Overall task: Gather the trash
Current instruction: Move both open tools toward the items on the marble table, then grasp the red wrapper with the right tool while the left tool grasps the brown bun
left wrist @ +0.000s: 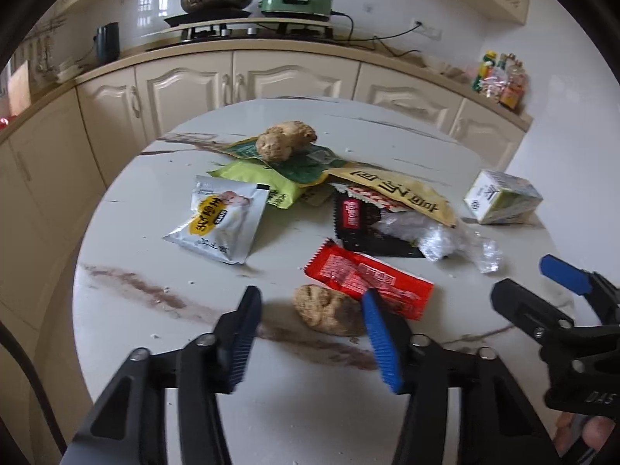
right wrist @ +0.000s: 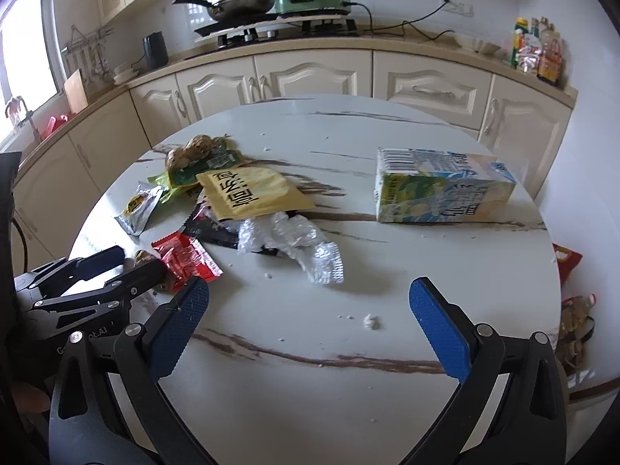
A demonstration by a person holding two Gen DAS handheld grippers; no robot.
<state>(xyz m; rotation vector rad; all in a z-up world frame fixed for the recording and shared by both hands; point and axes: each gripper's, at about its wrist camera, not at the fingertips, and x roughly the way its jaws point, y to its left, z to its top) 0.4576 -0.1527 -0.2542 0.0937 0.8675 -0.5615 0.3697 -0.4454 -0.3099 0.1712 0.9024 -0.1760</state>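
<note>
The brown lump [left wrist: 327, 310] is partly covered by the left gripper's blue finger [left wrist: 381, 341]. The black wrapper [left wrist: 358, 224] lies mostly under other packets. Print on the red wrapper [left wrist: 368, 277] is illegible. Table's [right wrist: 310, 387] near edge is cut off.

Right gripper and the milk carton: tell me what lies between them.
Bare tabletop with a few white crumbs between the right gripper and the carton; the right wrist view shows it.

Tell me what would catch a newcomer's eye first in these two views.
A heap of snack wrappers covers the round marble table, with a bright red wrapper nearest. A brown lump sits between the open fingers of the left gripper. A drink carton lies on its side apart from the heap, beyond the open right gripper.
</note>
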